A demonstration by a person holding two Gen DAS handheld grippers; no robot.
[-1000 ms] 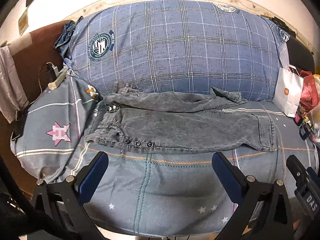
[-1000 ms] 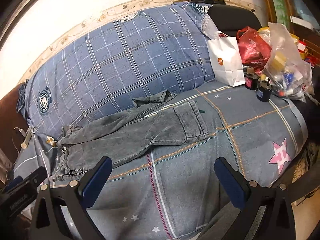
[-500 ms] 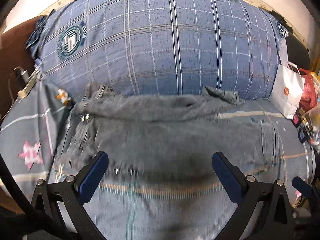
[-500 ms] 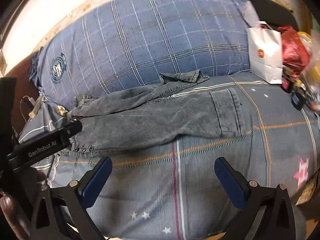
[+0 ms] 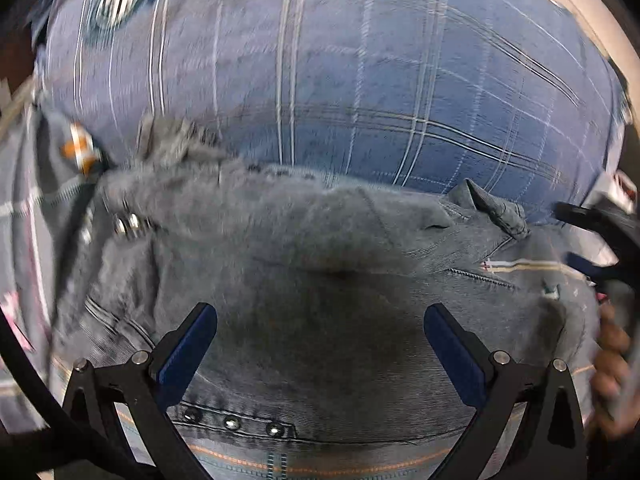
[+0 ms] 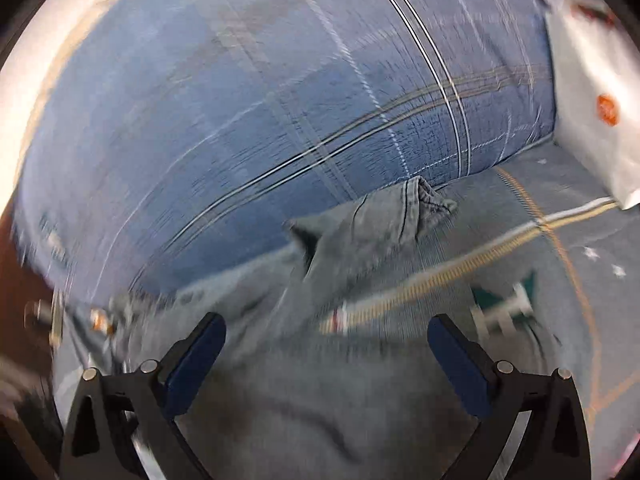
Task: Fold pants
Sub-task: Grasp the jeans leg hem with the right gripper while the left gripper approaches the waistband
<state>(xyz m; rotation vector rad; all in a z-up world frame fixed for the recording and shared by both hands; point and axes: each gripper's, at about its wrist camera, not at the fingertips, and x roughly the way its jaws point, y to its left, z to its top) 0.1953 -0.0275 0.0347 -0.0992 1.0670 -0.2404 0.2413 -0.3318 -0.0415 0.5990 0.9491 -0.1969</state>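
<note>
Bedding [image 5: 360, 80] in blue plaid backs the grey pants [image 5: 320, 280], which lie spread directly under both grippers. Left gripper [image 5: 320, 344] and right gripper [image 6: 326, 354] both gape wide, holding nothing. A white bag [image 6: 592, 100] stands far to the right gripper's right.

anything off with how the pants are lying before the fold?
Yes. The far leg's hem is flipped up and crumpled against the blue plaid cushion, not flat like the rest of the pants. Both tools, left and right, are open above the denim, gripping nothing.
</note>
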